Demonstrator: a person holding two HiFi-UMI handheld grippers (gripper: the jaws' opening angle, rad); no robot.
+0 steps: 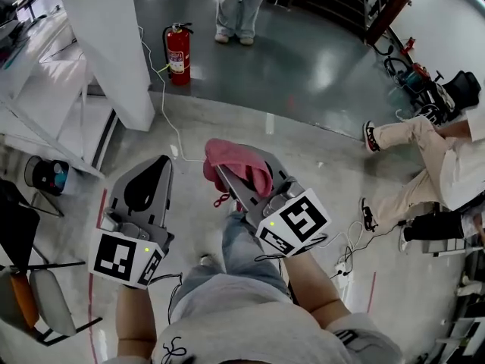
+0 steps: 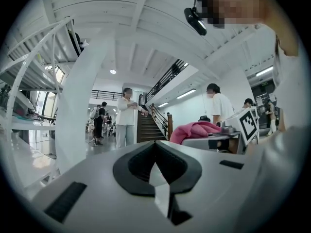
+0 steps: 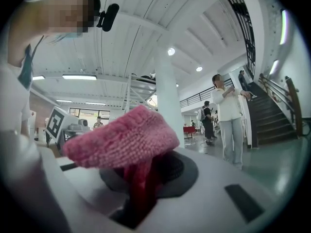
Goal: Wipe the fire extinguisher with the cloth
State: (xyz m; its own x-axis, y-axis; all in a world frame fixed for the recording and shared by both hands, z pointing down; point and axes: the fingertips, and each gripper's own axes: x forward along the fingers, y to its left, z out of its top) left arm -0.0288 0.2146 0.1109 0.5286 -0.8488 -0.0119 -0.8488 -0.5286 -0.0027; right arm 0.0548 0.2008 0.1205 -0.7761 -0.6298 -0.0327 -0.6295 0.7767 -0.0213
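- Right gripper view: we see the right gripper (image 3: 141, 188) with its fingers clamped on the pink cloth (image 3: 121, 140), which bunches up above them.
- Left gripper view: the left gripper (image 2: 155, 147) has its fingers pressed together, with nothing between them.
- Head view: we hold both grippers side by side over the floor (image 1: 303, 150), not touching each other.
- We see the fire extinguisher (image 1: 179, 54) upright on the floor beside a white pillar (image 1: 114, 44), well apart from both grippers and the cloth.
- A person (image 1: 241, 6) stands near it.

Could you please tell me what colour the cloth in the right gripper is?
The cloth is pink, clearest in the right gripper view.
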